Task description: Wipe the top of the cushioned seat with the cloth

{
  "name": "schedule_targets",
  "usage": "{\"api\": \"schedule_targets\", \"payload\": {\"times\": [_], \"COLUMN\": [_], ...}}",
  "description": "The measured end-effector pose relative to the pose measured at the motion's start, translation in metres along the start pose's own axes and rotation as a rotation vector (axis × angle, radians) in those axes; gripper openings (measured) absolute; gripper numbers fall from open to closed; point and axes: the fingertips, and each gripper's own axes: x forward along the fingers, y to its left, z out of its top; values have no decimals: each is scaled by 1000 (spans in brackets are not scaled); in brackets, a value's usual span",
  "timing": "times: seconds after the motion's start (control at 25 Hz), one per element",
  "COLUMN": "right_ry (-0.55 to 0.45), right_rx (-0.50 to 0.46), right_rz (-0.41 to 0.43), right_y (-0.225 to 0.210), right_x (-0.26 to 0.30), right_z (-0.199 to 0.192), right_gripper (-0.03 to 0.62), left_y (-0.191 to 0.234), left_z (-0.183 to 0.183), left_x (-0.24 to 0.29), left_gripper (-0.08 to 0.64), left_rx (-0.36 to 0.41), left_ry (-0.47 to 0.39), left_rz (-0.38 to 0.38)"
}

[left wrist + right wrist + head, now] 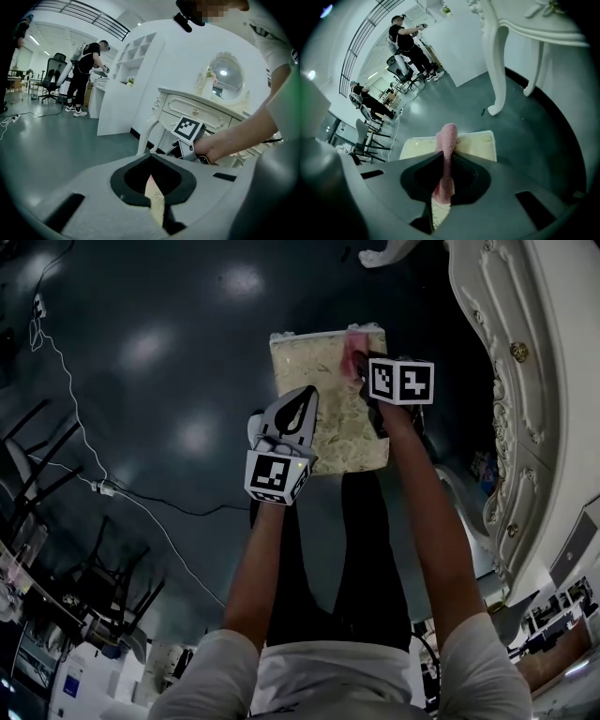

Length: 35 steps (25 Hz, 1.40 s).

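- Pink knitted cloth [448, 136] was clamped between the jaws of the right gripper [445, 157], its free end standing up past the fingertips.
- In the head view the cloth [355, 341] sat at the far right corner of the cushioned seat [328, 404], with the right gripper [364, 367] directly over that corner. Contact with the cover could not be confirmed.
- The cushioned seat — cream, with a patterned cover — stood on the dark glossy floor [169, 381], just beside a white carved dressing table [511, 381].
- The left gripper [302, 404] hung over the seat's left edge.
- In the left gripper view, the jaws of the left gripper [150, 159] were drawn together. Only a thin slit was left, through which the cushioned seat [155, 201] showed; nothing was seen gripped.
- A white cable [75, 423] ran across the floor, well apart from the seat.
- In the right gripper view — far behind the seat [473, 145] — were a standing person [410, 44] and a seated person [370, 101].
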Motion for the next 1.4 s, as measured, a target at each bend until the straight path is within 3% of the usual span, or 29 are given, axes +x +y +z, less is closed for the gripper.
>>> {"api": "schedule_targets", "payload": {"times": [0.28,0.64,0.84,1.12,1.28,1.4], "right_ry": [-3,-12,-62,-30,15,46], "right_rx": [-2,21,59,-21,-66,-131], "right_rz": [-143,-227,-140,65,89,53], "right_y": [-52,-71,-18,106,146,155], "right_x": [-26,-29,-29,18,48,65], "right_z": [0,-2,-3,-23,-33,-39], "right_gripper": [31,31,31,31,31,31], "left_y": [-9,6,28,70,90,100], "left_z": [5,2,6,2,-5,-11], "left_x": [8,-10,-31,-64,-83,-92], "left_gripper": [12,12,12,12,12,12], "left_rx": [-4,-6,-24,-41,-53,-57], "left_ry": [-4,-2,-19,-25,-21,-12], "left_rz": [-15,5,39,98,126,133]}}
